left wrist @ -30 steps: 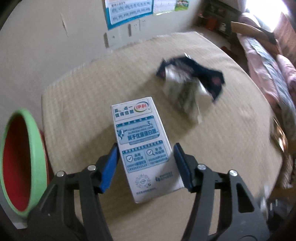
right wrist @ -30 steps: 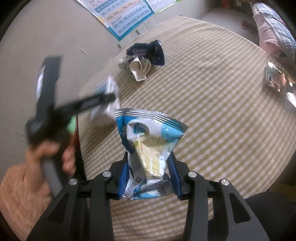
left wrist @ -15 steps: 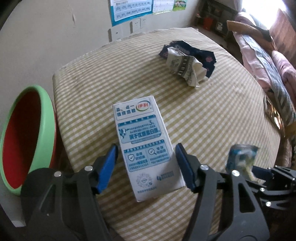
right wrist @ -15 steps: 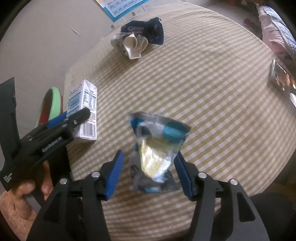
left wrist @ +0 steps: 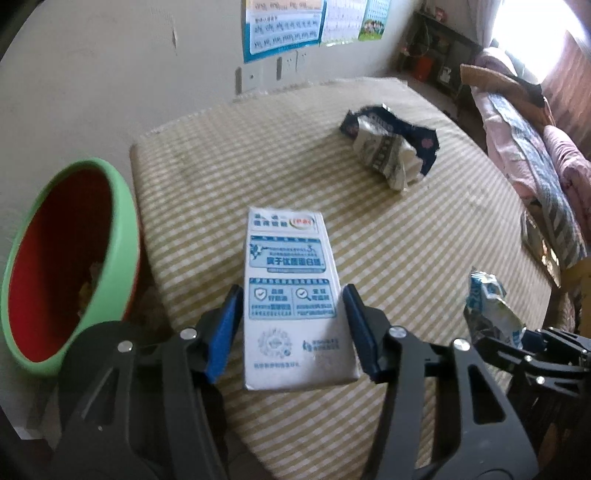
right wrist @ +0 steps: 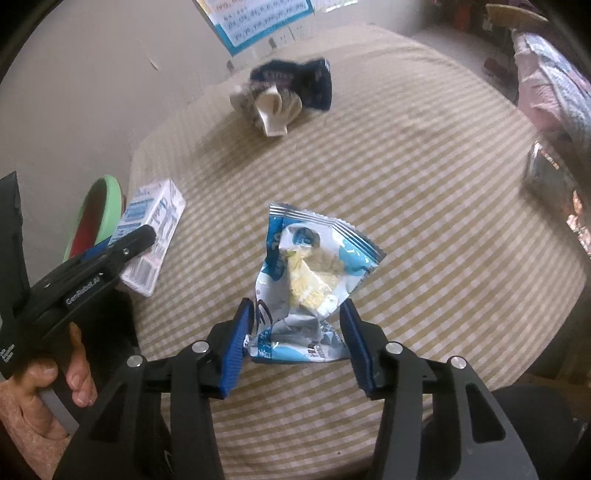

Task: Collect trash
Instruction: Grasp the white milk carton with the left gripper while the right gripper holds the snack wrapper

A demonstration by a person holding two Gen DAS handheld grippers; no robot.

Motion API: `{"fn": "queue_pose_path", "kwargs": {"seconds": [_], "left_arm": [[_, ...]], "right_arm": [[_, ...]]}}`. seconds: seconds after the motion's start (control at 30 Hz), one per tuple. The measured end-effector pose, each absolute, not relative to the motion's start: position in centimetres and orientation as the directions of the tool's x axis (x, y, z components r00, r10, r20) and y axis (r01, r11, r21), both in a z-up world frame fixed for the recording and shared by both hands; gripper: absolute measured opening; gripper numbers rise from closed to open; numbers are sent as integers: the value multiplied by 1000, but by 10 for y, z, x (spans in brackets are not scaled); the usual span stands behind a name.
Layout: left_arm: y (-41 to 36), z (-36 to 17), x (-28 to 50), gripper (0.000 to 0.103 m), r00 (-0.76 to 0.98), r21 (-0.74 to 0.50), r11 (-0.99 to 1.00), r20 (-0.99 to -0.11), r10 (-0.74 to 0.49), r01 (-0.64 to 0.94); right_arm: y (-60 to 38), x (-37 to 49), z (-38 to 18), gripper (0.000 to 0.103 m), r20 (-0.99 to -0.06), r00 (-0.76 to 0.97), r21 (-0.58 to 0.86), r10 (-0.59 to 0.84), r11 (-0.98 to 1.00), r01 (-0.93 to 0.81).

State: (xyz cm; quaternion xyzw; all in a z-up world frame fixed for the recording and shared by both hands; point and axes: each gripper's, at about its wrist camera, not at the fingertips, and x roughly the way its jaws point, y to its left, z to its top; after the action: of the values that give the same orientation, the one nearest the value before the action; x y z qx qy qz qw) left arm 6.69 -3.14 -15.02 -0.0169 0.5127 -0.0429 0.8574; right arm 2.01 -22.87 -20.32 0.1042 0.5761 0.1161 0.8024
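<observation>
Bin (left wrist: 122, 236), green rim, red inside, off the table's (left wrist: 424, 229) left edge. Left gripper (left wrist: 293, 325) closing, pads pressing on the carton's (left wrist: 291, 295) sides. Right gripper (right wrist: 297, 339) closing on wrapper (right wrist: 314, 273), pads touching its crumpled lower end. Crumpled wrappers (left wrist: 391, 147) lie beyond.

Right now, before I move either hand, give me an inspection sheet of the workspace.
Surface: round table under a checked cloth.
Job's things: milk carton between the left tongs; snack wrapper between the right tongs; crumpled wrappers at the far side; green bin beside the table.
Clutter: shiny packet at the table's edge.
Grippers: left tongs closing on the carton; right tongs closing on the wrapper.
Cables: nothing seen.
Surroundings: wall poster, bedding.
</observation>
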Motion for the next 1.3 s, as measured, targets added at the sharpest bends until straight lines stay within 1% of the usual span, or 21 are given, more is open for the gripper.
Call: {"fn": "queue_pose_path", "kwargs": {"seconds": [0.27,0.3,0.33,0.47,0.5,0.67,0.73,0.77,0.8,0.87,0.97,1.03,1.07,1.1,1.17,1.2,1.27,1.3], "left_arm": [[-15,-129,56,53,514,-90,995,-853,-94,34],[-14,-126,55,45,517,-92,995,-851,-95,33],[-12,-123,55,42,520,-89,995,-849,-93,33],[-5,-110,52,41,549,-99,995,-830,-98,28],[-4,-108,51,38,554,-103,994,-827,-101,27],[-2,-106,51,39,549,-109,994,-829,-109,32],[-4,-110,52,47,531,-119,992,-838,-123,44],[-5,-112,51,58,522,-126,991,-842,-135,53],[-8,-114,49,65,515,-127,990,-846,-139,60],[-14,-121,47,70,497,-96,992,-859,-121,77],[-21,-136,48,70,463,-48,994,-882,-87,94],[-23,-147,50,70,434,-45,995,-897,-81,93],[-25,-153,52,70,419,-19,996,-906,-56,93],[-29,-156,52,73,423,12,995,-906,-33,104],[-36,-162,53,77,410,26,991,-912,-31,134],[-38,-163,54,78,411,29,990,-911,-31,140],[-44,-167,56,77,409,30,986,-912,-40,163],[-47,-169,58,71,405,21,984,-913,-52,174]], "right_arm": [[-247,11,-184,47,-883,374,290,282,956,-36],[-247,10,-180,47,-881,385,284,276,958,-36],[-247,9,-175,47,-878,397,275,267,961,-39],[-237,6,-153,47,-865,445,226,231,972,-66],[-234,5,-147,47,-859,458,219,228,973,-74],[-217,3,-127,47,-834,497,207,240,971,-122],[-212,2,-125,47,-832,501,198,238,971,-132],[-211,3,-126,47,-833,499,197,237,971,-132],[-211,3,-128,47,-836,496,197,236,972,-130],[-212,1,-132,47,-842,487,201,232,973,-116],[-216,1,-137,47,-845,476,220,243,970,-104],[-216,1,-138,47,-846,474,221,244,970,-104],[-216,1,-138,47,-846,474,222,245,969,-104],[-215,1,-138,47,-846,474,222,245,969,-104],[-215,0,-137,47,-845,475,221,245,969,-106],[-214,0,-137,47,-845,475,221,245,969,-108],[-214,0,-137,47,-844,476,222,247,969,-109],[-213,0,-138,47,-843,476,223,248,969,-110]]}}
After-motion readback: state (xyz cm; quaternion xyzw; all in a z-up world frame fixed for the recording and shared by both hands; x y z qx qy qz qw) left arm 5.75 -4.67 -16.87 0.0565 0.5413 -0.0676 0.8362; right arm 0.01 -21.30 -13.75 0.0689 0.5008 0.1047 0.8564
